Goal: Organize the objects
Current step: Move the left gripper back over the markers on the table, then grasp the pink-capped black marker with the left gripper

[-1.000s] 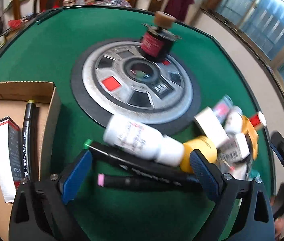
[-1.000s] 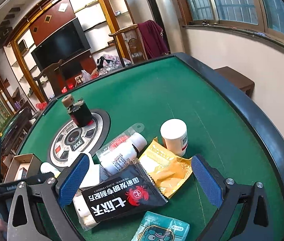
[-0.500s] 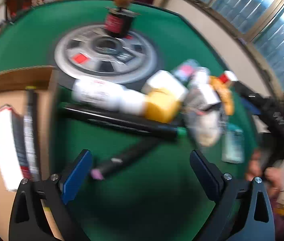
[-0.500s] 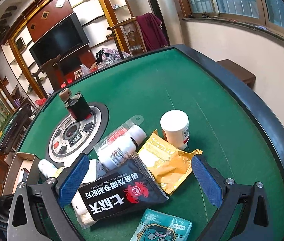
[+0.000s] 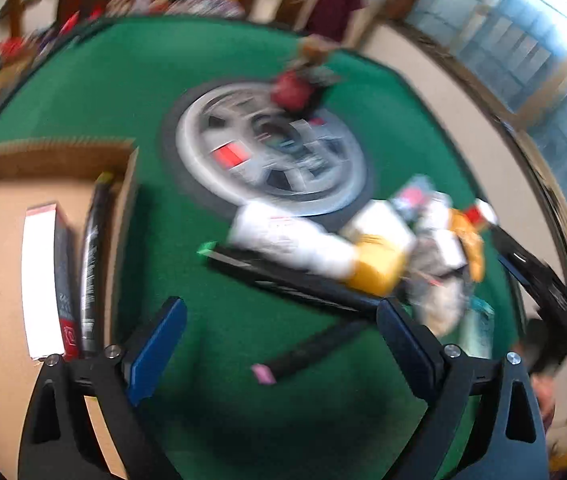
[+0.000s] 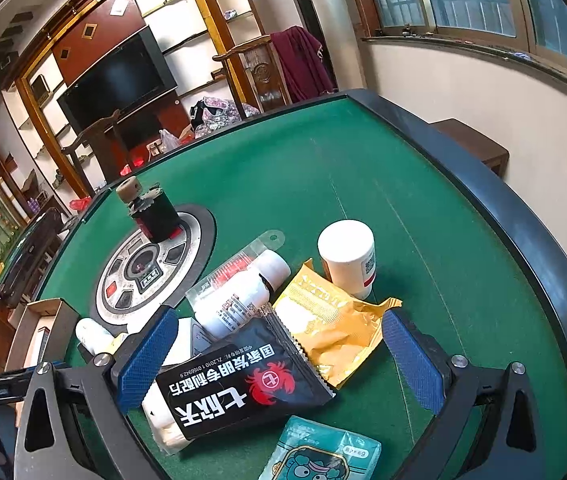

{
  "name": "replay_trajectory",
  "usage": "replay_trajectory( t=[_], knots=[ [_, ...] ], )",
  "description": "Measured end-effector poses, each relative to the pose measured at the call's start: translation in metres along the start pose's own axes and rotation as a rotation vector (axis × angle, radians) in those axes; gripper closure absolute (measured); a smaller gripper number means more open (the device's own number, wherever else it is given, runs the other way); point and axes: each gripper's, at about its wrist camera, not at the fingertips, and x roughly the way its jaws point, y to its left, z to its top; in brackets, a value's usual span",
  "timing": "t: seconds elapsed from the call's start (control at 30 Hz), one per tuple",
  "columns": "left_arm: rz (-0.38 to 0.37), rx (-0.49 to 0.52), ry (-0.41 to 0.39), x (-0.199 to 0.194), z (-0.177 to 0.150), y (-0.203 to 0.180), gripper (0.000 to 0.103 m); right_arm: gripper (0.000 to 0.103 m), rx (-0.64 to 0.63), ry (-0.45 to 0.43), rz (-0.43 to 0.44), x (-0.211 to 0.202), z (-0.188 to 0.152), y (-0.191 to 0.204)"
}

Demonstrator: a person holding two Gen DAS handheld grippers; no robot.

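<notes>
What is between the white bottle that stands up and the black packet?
In the right wrist view, a crumpled yellow packet lies between the upright white bottle and the black packet.

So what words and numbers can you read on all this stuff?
"七两天": big white characters, seen upside down, on the black snack packet with a red crab.
"ZL2010 1 0166942.9": small line on that packet.
Yellow foil packet, white bottle lying down, upright white bottle, teal cartoon packet: print too small.
Left wrist view: all blurred.
</notes>
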Motion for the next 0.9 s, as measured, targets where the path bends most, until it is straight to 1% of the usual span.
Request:
replay_trajectory(
  t=[0.07,0.13,0.17,0.23,0.3,0.37,0.4,0.43,0.47,0.53,0.57,0.63,0.7,0.73,0.77,0.8,0.83,0.87,0.9],
  knots=[
    [0.023,0.164,-0.014,-0.006,-0.007,-0.032,0.008,0.000,0.004,0.004,0.003,0.001,0.000,0.000],
    [0.069,0.303,0.006,-0.001,-0.018,-0.057,0.008,0.000,0.007,0.012,0.003,0.002,0.000,0.000],
    [0.098,0.357,0.020,0.006,-0.023,-0.066,0.008,0.000,0.009,0.013,0.002,0.003,0.000,0.000],
    [0.131,0.402,0.056,0.021,-0.030,-0.073,0.008,0.000,0.015,0.009,0.002,0.002,0.000,-0.001],
    [0.128,0.390,0.084,0.037,-0.032,-0.071,0.016,0.000,0.022,-0.001,-0.001,0.000,0.000,-0.003],
    [0.127,0.365,0.115,0.048,-0.032,-0.066,0.044,0.000,0.026,-0.007,0.000,-0.002,0.001,-0.003],
    [0.132,0.366,0.094,0.049,-0.034,-0.066,0.048,0.000,0.027,-0.010,0.000,-0.003,0.001,-0.003],
    [0.122,0.369,0.093,0.050,-0.035,-0.066,0.059,0.000,0.028,-0.011,0.000,-0.004,0.001,-0.002],
    [0.115,0.377,0.101,0.050,-0.039,-0.068,0.076,0.000,0.029,-0.012,0.002,-0.004,0.001,-0.002],
    [0.070,0.383,0.123,0.047,-0.047,-0.072,0.084,0.000,0.031,-0.014,0.005,-0.005,0.001,-0.002],
    [0.061,0.390,0.131,0.046,-0.053,-0.077,0.086,0.000,0.031,-0.016,0.007,-0.006,0.001,-0.002],
    [0.080,0.416,0.127,0.048,-0.062,-0.082,0.086,0.000,0.034,-0.018,0.011,-0.006,0.001,-0.002],
    [0.087,0.418,0.118,0.052,-0.062,-0.085,0.084,0.000,0.037,-0.019,0.014,-0.007,0.002,-0.002],
    [0.082,0.416,0.114,0.056,-0.061,-0.086,0.079,0.000,0.038,-0.018,0.013,-0.007,0.002,-0.002],
    [0.078,0.414,0.109,0.061,-0.058,-0.088,0.070,0.000,0.038,-0.016,0.011,-0.006,0.002,-0.002],
    [0.078,0.416,0.104,0.064,-0.056,-0.090,0.065,0.000,0.038,-0.014,0.009,-0.006,0.002,-0.002],
    [0.084,0.426,0.098,0.068,-0.056,-0.093,0.058,0.000,0.040,-0.013,0.007,-0.005,0.002,-0.002],
    [0.104,0.444,0.084,0.071,-0.057,-0.098,0.054,0.000,0.041,-0.014,0.004,-0.005,0.001,-0.003],
    [0.111,0.450,0.066,0.072,-0.059,-0.102,0.054,0.000,0.042,-0.015,0.000,-0.005,0.001,-0.003]
  ],
)
